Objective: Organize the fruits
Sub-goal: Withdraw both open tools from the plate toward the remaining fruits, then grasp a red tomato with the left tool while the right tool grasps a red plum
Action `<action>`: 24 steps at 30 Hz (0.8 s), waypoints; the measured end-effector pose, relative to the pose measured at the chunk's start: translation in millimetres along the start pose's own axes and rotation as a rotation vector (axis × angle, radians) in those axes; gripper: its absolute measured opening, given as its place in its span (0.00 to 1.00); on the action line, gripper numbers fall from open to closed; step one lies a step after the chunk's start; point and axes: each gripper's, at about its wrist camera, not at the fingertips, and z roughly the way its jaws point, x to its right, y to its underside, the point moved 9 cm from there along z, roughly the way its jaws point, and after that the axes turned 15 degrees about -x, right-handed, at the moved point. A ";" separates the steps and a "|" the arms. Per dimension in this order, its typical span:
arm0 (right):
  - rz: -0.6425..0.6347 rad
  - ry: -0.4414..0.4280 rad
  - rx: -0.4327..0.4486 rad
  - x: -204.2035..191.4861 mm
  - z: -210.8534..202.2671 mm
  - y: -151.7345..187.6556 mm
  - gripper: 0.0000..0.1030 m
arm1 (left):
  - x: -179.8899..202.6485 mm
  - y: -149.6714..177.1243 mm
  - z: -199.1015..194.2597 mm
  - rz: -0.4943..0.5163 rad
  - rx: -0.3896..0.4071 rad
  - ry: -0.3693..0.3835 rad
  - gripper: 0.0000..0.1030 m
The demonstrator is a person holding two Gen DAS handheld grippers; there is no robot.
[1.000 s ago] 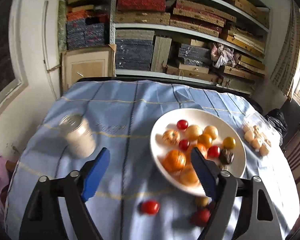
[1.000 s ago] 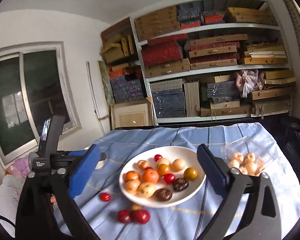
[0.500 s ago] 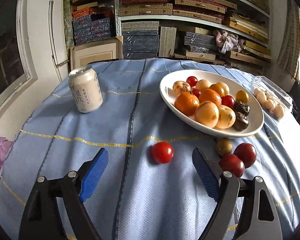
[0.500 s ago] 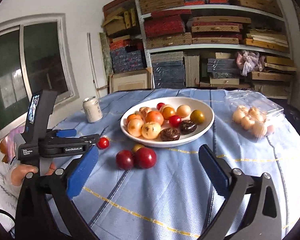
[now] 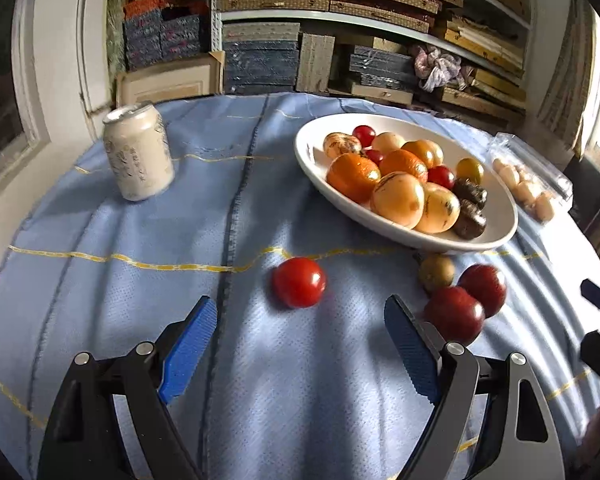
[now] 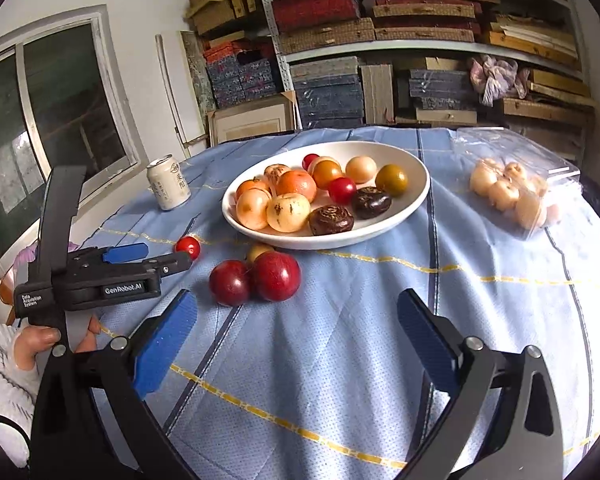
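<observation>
A white bowl (image 5: 312, 160) (image 6: 416, 200) holds several orange, yellow, red and dark fruits. A small red tomato (image 5: 299, 282) (image 6: 188, 247) lies loose on the blue cloth just ahead of my open, empty left gripper (image 5: 300, 312), between its fingers' line. Two dark red plums (image 5: 454, 314) (image 6: 276, 276) and a small brownish fruit (image 5: 436, 273) (image 6: 258, 250) lie in front of the bowl. My right gripper (image 6: 296, 316) is open and empty, low over the cloth just behind the plums. The left gripper also shows in the right wrist view (image 6: 168, 258).
A pale drink can (image 5: 138, 152) (image 6: 168, 182) stands at the left of the table. A clear plastic pack of pale round fruits (image 5: 528, 184) (image 6: 512, 188) lies at the right. Shelves of boxes stand behind the table; a window is at the left.
Both grippers have dropped lower and moved closer to the table. The tomato and the plums now appear larger and nearer. Both stay open.
</observation>
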 end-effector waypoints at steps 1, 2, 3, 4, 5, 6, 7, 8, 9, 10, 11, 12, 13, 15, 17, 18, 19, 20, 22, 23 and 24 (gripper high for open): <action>0.006 0.001 -0.001 0.9 0.3 -0.4 0.95 | 0.0 -2.2 1.0 -0.009 -0.002 0.023 0.84; 0.010 0.001 -0.002 1.6 0.5 -0.2 0.95 | 1.1 -4.4 2.2 -0.010 -0.004 0.037 0.80; 0.013 0.000 -0.004 1.9 0.8 0.0 0.95 | 2.2 -6.3 4.4 -0.003 -0.008 0.041 0.75; 0.016 -0.003 -0.010 2.1 2.0 0.7 0.95 | 3.8 -6.9 6.3 0.003 -0.014 0.039 0.66; 0.017 -0.003 -0.013 2.0 2.6 1.1 0.95 | 5.5 -6.9 9.5 0.011 -0.024 0.040 0.58; 0.016 -0.003 -0.016 1.7 3.0 1.5 0.95 | 6.2 -6.2 11.5 0.013 -0.031 0.045 0.57; 0.014 -0.005 -0.017 1.6 2.7 1.6 0.95 | 6.6 -5.6 14.2 0.012 -0.038 0.053 0.56; 0.013 -0.006 -0.019 1.2 2.9 1.8 0.95 | 6.8 -5.6 15.2 0.011 -0.042 0.059 0.54; 0.013 -0.007 -0.021 0.6 3.8 1.7 0.95 | 6.5 -6.2 15.5 0.008 -0.042 0.065 0.54; 0.012 -0.007 -0.024 0.3 4.4 1.9 0.95 | 5.4 -7.4 15.4 0.003 -0.038 0.073 0.54; 0.012 -0.008 -0.024 0.1 4.4 2.2 0.95 | 5.0 -8.3 15.7 0.001 -0.039 0.078 0.54; 0.013 -0.008 -0.025 0.2 4.5 2.5 0.95 | 4.7 -8.6 16.7 0.000 -0.042 0.083 0.54; 0.014 -0.009 -0.027 0.3 4.7 2.7 0.95 | 4.2 -9.0 18.1 -0.004 -0.049 0.089 0.54; 0.015 -0.012 -0.033 -0.2 6.1 3.3 0.95 | 1.6 -10.6 15.7 -0.014 -0.031 0.082 0.54; 0.016 -0.014 -0.041 -0.7 7.6 4.0 0.95 | -2.1 -14.9 7.7 -0.015 0.016 0.049 0.54; 0.016 -0.013 -0.041 -0.8 8.0 3.9 0.95 | -2.2 -15.9 5.3 -0.009 0.027 0.046 0.53; 0.017 -0.012 -0.042 -0.6 8.0 4.1 0.95 | -0.6 -16.5 5.9 -0.001 0.023 0.051 0.53; 0.018 -0.013 -0.042 -0.4 7.9 4.1 0.95 | 0.7 -16.6 7.0 0.002 0.018 0.052 0.53; 0.021 -0.013 -0.044 0.2 8.3 4.3 0.95 | 3.7 -15.8 13.3 0.013 -0.008 0.053 0.53; 0.021 -0.014 -0.045 0.4 8.2 4.4 0.95 | 4.3 -15.9 14.4 0.013 -0.012 0.061 0.53; 0.022 -0.014 -0.046 0.7 8.3 4.5 0.95 | 5.0 -16.6 15.1 0.014 -0.013 0.064 0.53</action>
